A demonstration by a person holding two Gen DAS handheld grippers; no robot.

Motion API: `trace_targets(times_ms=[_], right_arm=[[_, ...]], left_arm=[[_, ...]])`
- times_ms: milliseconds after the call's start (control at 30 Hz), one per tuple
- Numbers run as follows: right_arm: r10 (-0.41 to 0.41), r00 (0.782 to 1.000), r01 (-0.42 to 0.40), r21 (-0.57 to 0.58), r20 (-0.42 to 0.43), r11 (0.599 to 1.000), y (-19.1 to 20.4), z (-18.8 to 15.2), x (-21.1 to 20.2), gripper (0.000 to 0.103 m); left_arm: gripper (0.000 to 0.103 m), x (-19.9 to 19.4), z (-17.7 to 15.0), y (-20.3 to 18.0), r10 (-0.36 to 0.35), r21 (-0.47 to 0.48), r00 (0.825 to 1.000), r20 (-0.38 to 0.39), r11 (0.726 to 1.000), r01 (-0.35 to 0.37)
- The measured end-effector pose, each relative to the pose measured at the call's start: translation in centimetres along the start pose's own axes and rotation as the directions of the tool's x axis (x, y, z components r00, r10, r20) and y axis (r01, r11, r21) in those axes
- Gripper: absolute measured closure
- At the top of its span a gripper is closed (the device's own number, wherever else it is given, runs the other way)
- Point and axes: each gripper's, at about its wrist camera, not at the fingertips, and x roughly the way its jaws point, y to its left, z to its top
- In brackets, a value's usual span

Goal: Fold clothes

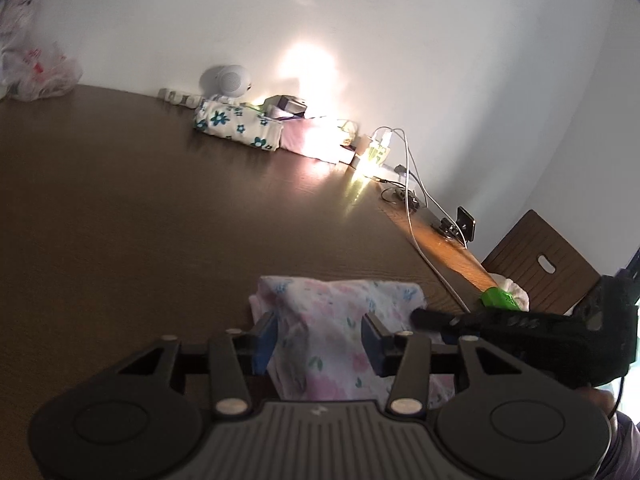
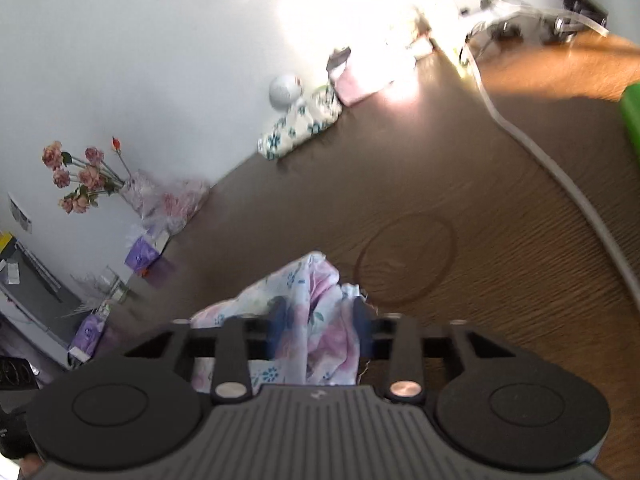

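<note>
A pale cloth printed with pink and blue flowers (image 1: 332, 308) lies partly folded on the dark wooden table (image 1: 160, 220). My left gripper (image 1: 320, 340) hangs over its near part, open, blue pads (image 1: 266, 340) apart with cloth showing between and past them. The right gripper (image 1: 418, 316), black with a green part, reaches in from the right to the cloth's right corner. In the right wrist view the cloth (image 2: 316, 280) stands bunched in vertical creases between the fingers, and my right gripper (image 2: 319, 328) is shut on it. The cloth's near end is hidden behind the gripper bodies.
At the back by the wall lie a folded blue-flowered cloth (image 1: 236, 124), a pink folded piece (image 1: 308, 140) and a white round device (image 1: 228, 80). A white cable (image 1: 412, 208) runs along the table's right side. A wooden chair (image 1: 540, 260) stands at the right. Artificial flowers (image 2: 80, 176) lean on the wall.
</note>
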Motion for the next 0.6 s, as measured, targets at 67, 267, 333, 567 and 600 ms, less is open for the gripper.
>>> trace_targets(times_ms=[67, 267, 333, 567, 600], right_arm=[[0.010, 1.000, -0.009, 0.029, -0.016, 1.000, -0.7, -0.2, 0.5, 0.097], [0.024, 1.000, -0.024, 0.006, 0.009, 1.000, -0.7, 0.1, -0.5, 0.088], [0.013, 0.999, -0.011, -0.034, 0.040, 0.999, 0.0, 0.2, -1.3, 0.082], [0.003, 1.000, -0.003, -0.008, -0.010, 1.000, -0.3, -0.1, 0.8, 0.091], [0.011, 1.000, -0.011, 0.006, -0.012, 1.000, -0.5, -0.2, 1.0, 0.093]], left_arm=[[0.060, 0.8, 0.0, -0.2, 0.022, 0.010, 1.000, -0.020, 1.000, -0.022], [0.059, 1.1, 0.0, -0.1, 0.031, 0.009, 0.999, -0.031, 0.999, -0.030], [0.056, 0.6, 0.3, 0.3, 0.025, -0.002, 0.999, -0.024, 1.000, -0.025], [0.064, 1.3, 0.7, 0.9, 0.015, -0.019, 0.999, -0.047, 1.000, -0.016], [0.070, 1.5, 0.7, 1.0, 0.014, -0.021, 0.999, -0.051, 1.000, -0.015]])
